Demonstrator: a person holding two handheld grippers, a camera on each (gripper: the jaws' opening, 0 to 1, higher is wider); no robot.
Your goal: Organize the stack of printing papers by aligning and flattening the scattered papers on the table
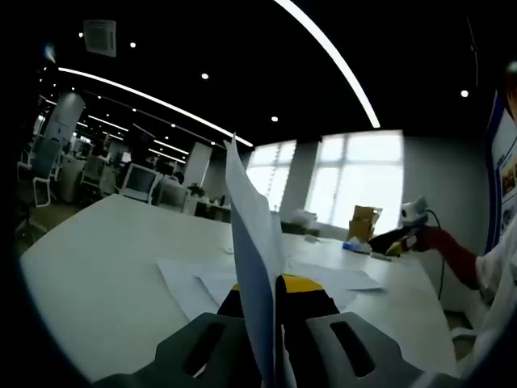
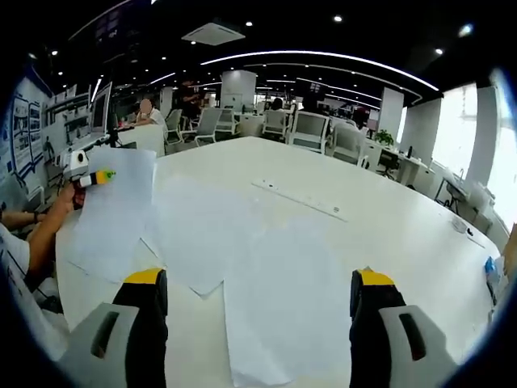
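Item 1: my left gripper (image 1: pixel 271 303), jaws pinched on 1 sheet (image 1: pixel 252 242) of printing paper, which stood upright on edge toward 12 o'clock in the left gripper view. Item 2: my right gripper (image 2: pixel 258 303), jaws spread wide, hovering over loose papers (image 2: pixel 275 299) lying flat and overlapping on the white table (image 2: pixel 388 218). Item 3: further papers (image 1: pixel 323 279) flat on the table beyond the held sheet. I logged the left gripper again at 10 o'clock in the right gripper view, holding the sheet (image 2: pixel 121 202).

Matt white papers (image 2: pixel 266 275) (smooth table (image 2: pixel 388 210))
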